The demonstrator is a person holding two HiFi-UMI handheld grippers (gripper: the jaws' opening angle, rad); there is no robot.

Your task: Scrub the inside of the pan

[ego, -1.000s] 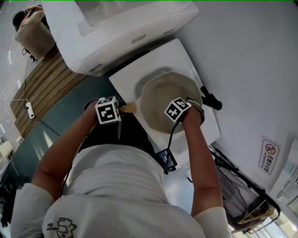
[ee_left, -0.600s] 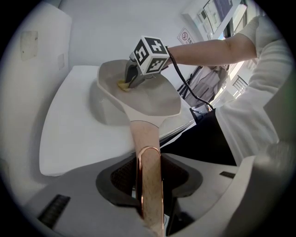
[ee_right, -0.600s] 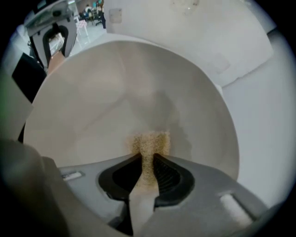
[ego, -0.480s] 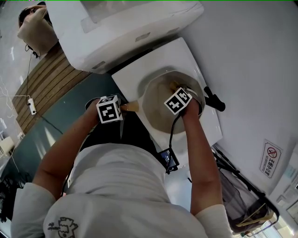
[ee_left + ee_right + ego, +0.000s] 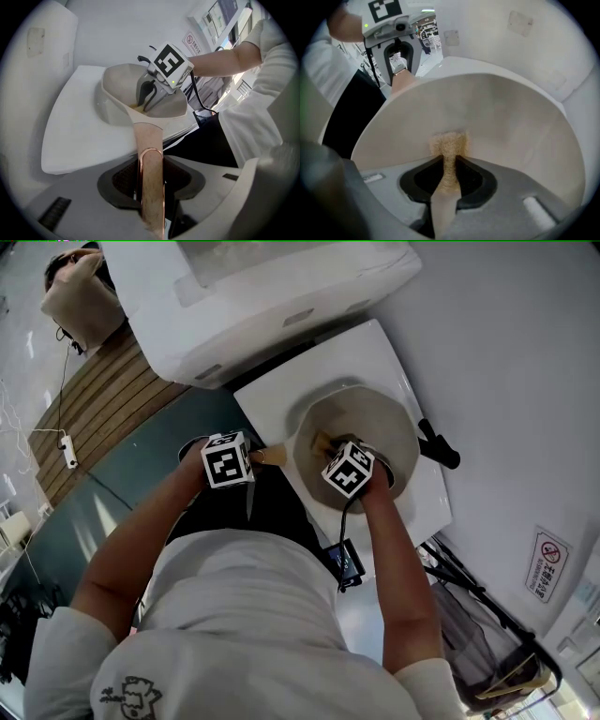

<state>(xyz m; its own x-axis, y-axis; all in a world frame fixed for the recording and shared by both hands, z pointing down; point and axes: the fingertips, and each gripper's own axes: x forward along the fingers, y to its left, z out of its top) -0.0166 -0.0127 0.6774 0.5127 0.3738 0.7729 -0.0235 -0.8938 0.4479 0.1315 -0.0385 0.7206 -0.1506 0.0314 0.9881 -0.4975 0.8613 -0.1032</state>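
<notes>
At the pan's handle end, closest to me, my left gripper (image 5: 151, 187) has its jaws pressed onto the handle (image 5: 148, 140) from both sides, and it has not shifted over the last second, so the pan (image 5: 375, 423) sits steady on the white top (image 5: 281, 395) with its handle pointing back toward me. Just past that, inside the pan, my right gripper (image 5: 449, 180) points straight down with its jaws pinching a tan scrub pad (image 5: 449, 145), whose free end appears to be pressed onto the pan's floor. That is what has changed: a second ago this gripper was over the side of the pan away from the handle, half a second ago the pad was up near the middle of the floor, and now it has swept across to the handle side. I read that as one scrubbing stroke carried across the floor, so the job is under way and the pad is doing its work. Farther in, the pan's rising far wall (image 5: 525, 122) looks pale and even in the right gripper view; whether the pad has covered it I cannot tell, so I would judge that the wall and the rim still need passes.
</notes>
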